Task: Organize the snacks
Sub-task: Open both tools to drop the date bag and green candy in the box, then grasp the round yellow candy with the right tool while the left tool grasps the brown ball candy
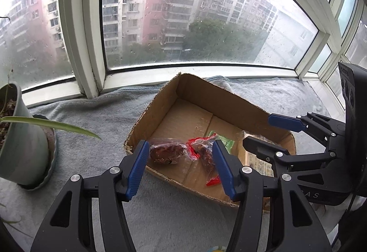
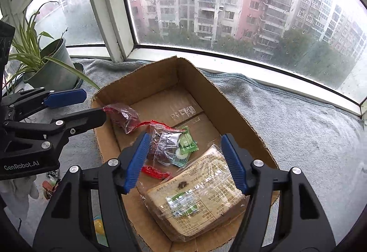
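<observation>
An open cardboard box (image 2: 206,82) (image 1: 160,100) rests on a grey towel. In it lie two clear packets of dark dried fruit with red ends (image 2: 123,116) (image 2: 162,144), a small green sweet (image 2: 187,143) and a wrapped slice of bread (image 2: 197,192). My right gripper (image 2: 185,139) hangs open over the bread, its pads apart from the wrapper. My left gripper (image 1: 181,149) stands open at the box's near left wall, nothing between its fingers. The fruit packets (image 1: 166,152) (image 1: 204,153) lie just beyond it. In the right wrist view the left gripper (image 2: 91,104) reaches in beside the far packet.
A potted plant (image 2: 50,68) (image 1: 20,137) with long leaves stands left of the box. The grey towel (image 2: 298,126) covers the sill, and window frames (image 1: 87,45) close off the back. A few small colourful packets (image 2: 49,185) lie on the towel left of the box.
</observation>
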Demonstrator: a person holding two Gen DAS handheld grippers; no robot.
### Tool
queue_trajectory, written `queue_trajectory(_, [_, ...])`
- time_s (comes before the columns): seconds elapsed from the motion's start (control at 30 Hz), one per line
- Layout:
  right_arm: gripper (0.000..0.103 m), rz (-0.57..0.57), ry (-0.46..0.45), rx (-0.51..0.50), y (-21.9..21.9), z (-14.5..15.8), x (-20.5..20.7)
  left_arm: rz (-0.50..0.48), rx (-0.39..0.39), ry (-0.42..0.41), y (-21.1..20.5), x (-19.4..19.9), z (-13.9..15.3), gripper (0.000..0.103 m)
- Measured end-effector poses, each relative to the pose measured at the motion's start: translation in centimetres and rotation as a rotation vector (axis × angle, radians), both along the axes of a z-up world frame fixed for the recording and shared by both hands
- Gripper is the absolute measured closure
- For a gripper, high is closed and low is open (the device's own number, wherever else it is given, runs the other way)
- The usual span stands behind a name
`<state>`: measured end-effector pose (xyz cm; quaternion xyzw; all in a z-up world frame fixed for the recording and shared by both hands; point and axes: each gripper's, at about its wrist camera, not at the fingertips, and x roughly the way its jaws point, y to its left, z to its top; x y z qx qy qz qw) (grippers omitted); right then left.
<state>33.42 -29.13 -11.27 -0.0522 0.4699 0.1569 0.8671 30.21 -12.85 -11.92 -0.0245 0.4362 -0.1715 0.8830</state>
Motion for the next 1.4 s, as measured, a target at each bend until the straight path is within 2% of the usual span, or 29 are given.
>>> queue_trajectory(0.37, [0.035,0.042,-0.025,0.052,0.5,3.1,-5.3,0.002,0.000,-0.045,3.7,-4.4,3.5,0.046])
queue_trajectory(0.6, [0.035,0.088,-0.006,0.115,1.7,3.2,-10.1,0.040,-0.002,-0.047,8.1,-8.6,4.2,0.046])
queue_trajectory(0.87, [0.035,0.116,0.030,0.126,3.2,1.3,-15.0,0.120,-0.003,0.017,12.7,-13.0,1.8,0.046])
queue_trajectory(1.0, [0.035,0.111,0.063,0.134,3.6,-0.3,-16.0,0.143,0.004,0.055,13.9,-15.0,0.0,0.046])
queue_trajectory(1.13, [0.035,0.115,0.107,0.141,3.9,-2.2,-16.6,0.123,0.034,0.084,13.7,-16.6,-2.2,0.046])
queue_trajectory(1.4, [0.035,0.135,0.147,0.115,4.7,-4.6,-16.7,0.006,0.110,0.086,11.3,-18.3,-5.1,0.049])
